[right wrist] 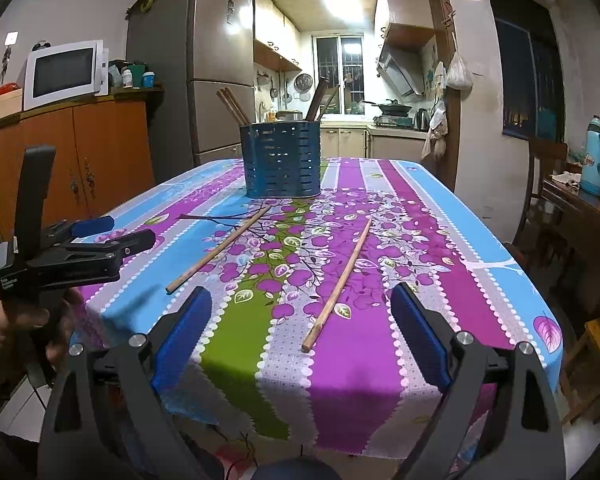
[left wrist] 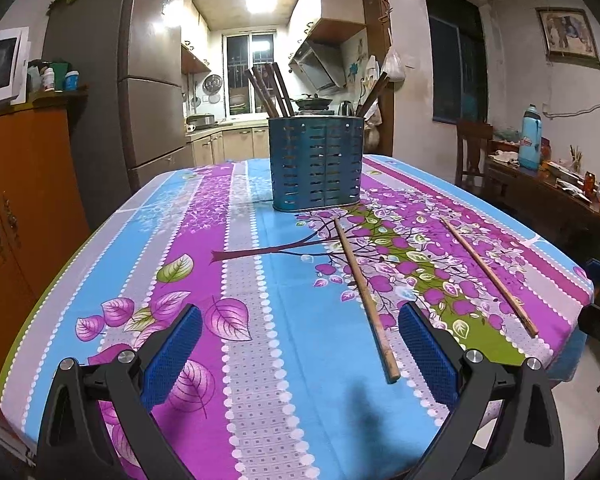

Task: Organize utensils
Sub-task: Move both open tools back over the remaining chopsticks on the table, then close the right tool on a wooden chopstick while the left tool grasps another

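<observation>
Chopsticks, two of them, lie loose and well apart on a flowered tablecloth (left wrist: 260, 320), one (left wrist: 366, 300) nearer the left gripper (left wrist: 300, 356), the other (right wrist: 338, 286) nearer the right gripper (right wrist: 302, 344). Both grippers hover at the table's near edge with fingers spread wide and holding nothing. The pickup step seems just beginning: each gripper should close on a stick, then drop it into the blue slotted holder (left wrist: 316, 164) beyond, which already has sticks inside.
</observation>
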Demonstrator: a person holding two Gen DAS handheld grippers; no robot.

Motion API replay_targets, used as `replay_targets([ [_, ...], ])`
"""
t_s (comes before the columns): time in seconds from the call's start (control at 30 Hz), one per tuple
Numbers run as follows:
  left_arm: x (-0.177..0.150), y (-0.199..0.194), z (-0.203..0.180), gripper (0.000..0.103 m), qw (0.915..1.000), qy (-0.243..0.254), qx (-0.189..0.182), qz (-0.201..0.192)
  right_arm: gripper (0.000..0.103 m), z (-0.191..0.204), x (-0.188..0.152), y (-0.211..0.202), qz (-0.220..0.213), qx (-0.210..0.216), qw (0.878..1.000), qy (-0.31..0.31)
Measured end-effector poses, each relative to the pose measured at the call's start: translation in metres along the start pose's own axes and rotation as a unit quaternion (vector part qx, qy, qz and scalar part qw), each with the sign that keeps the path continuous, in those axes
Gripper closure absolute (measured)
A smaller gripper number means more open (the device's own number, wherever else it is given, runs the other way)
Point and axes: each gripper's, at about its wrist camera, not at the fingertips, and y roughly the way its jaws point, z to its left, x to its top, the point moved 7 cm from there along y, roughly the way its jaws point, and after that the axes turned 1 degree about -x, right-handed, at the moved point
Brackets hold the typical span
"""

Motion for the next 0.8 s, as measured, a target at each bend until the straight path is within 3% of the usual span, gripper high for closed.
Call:
replay_targets([
  [0.2,0.001,-0.003,0.000,0.005,0.9999,0.000,-0.004,-0.010,0.017,0.002,-0.004,0.001,-0.005,-0.003,1.000,0.003],
  [0.23,0.001,-0.005,0.000,0.005,0.9999,0.001,-0.005,-0.015,0.029,0.003,-0.007,0.003,-0.006,-0.004,1.000,0.004],
  [0.33,0.000,-0.015,-0.003,0.005,0.9991,0.002,-0.017,-0.038,0.052,0.003,-0.020,0.012,0.002,-0.009,1.000,0.013],
  [0.47,-0.005,-0.026,-0.014,0.009,0.9971,0.009,-0.043,-0.063,0.059,0.000,-0.035,0.026,0.014,-0.017,0.999,0.024],
  [0.6,-0.019,-0.023,-0.029,0.013,0.9954,0.022,-0.073,-0.058,0.066,0.000,-0.042,0.037,0.016,-0.028,0.999,0.017],
  [0.8,-0.041,-0.007,-0.048,0.034,0.9935,0.034,-0.101,-0.042,0.086,-0.003,-0.041,0.041,0.001,-0.046,0.999,0.015],
])
